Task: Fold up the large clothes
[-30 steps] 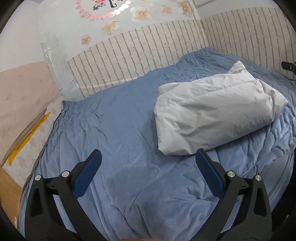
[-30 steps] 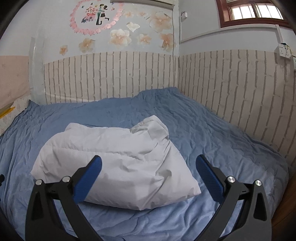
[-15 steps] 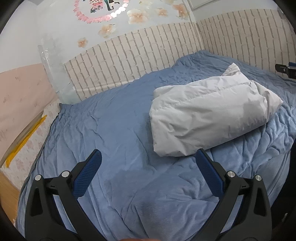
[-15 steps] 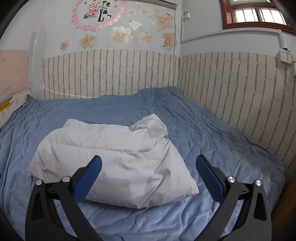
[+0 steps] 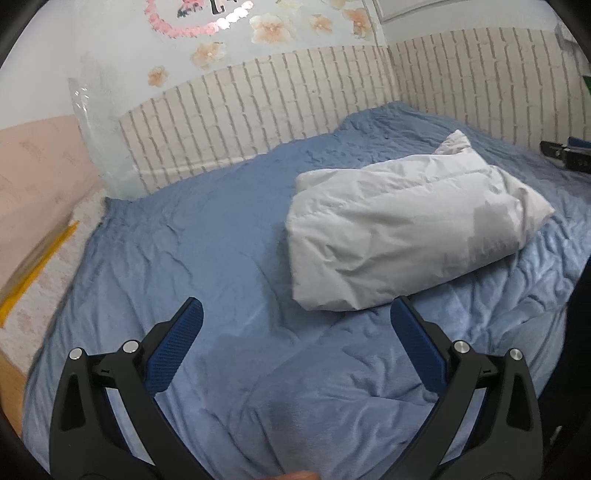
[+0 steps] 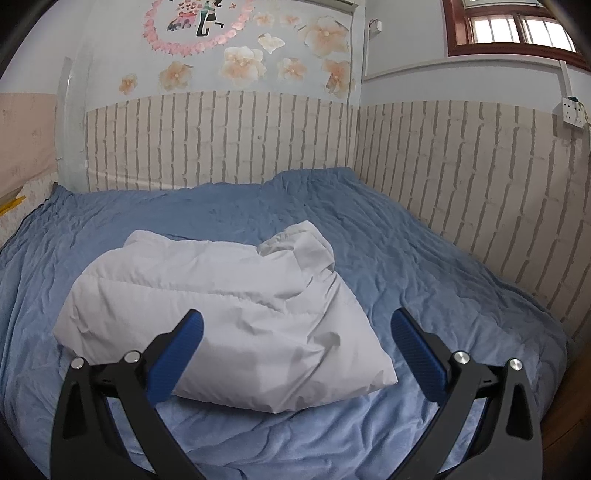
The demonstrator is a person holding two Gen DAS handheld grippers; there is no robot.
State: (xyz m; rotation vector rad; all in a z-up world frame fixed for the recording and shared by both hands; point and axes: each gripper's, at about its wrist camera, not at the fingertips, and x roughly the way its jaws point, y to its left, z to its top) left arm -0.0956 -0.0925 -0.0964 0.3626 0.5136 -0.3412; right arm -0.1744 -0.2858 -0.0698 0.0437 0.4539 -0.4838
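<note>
Both views shifted slightly; left gripper point(image 5: 295, 317) and right gripper point(image 6: 295, 325) spread apart above folded white jacket point(image 6: 221, 314).

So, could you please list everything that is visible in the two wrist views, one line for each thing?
padded jacket: one, white, folded on the bed
bed cover: one, blue, wrinkled, over the whole bed
brick-pattern panel: beige, low on both walls
flower stickers: several, peach, wall above the panel
window: one, red-brown frame, top right
socket: one, white, right wall
left gripper: one, black with blue pads, open, empty
right gripper: one, same colours, open, empty
</note>
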